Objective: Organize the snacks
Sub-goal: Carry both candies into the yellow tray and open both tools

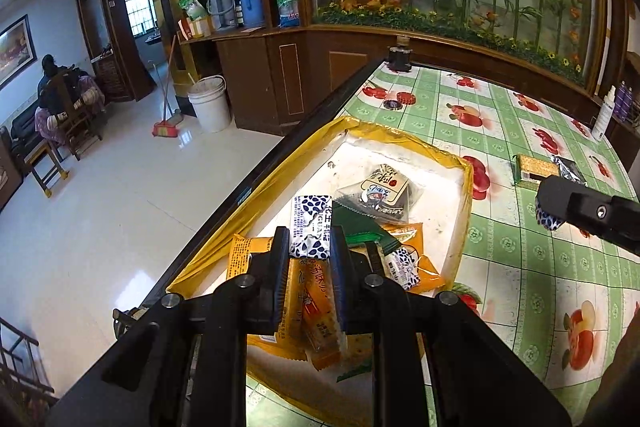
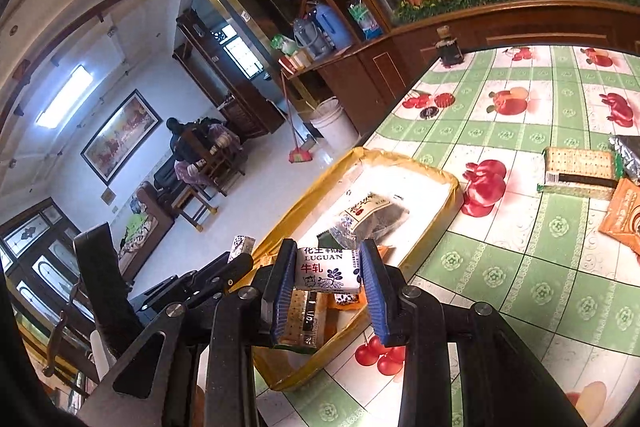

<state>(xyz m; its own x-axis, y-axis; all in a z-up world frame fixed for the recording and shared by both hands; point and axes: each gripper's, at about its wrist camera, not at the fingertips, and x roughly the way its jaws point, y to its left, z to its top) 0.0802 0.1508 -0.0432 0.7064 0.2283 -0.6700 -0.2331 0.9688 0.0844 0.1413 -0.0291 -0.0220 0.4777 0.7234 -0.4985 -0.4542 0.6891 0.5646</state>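
Note:
A shallow box with a yellow taped rim (image 1: pixel 466 187) (image 2: pixel 454 187) lies on the green fruit-print tablecloth by the table's left edge. Inside are orange snack packs (image 1: pixel 320 315), a dark packet (image 1: pixel 380 193) (image 2: pixel 376 215) and a green packet (image 1: pixel 360 227). My left gripper (image 1: pixel 310 241) hangs over the box's near end, shut on a white-and-blue nougat candy (image 1: pixel 310 219). My right gripper (image 2: pixel 328 259) hovers just above the same end, shut on another white nougat candy (image 2: pixel 326 271). Each gripper also shows in the other's view, the right gripper (image 1: pixel 546 213) and the left gripper (image 2: pixel 240 251).
On the cloth right of the box lie a cracker pack (image 1: pixel 534 169) (image 2: pixel 580 167), a silver foil pack (image 1: pixel 568 165) and an orange pack (image 2: pixel 622 215). A white bottle (image 1: pixel 602 119) stands at the right edge, a dark jar (image 1: pixel 400 57) at the far corner. Beyond the table's left edge is floor.

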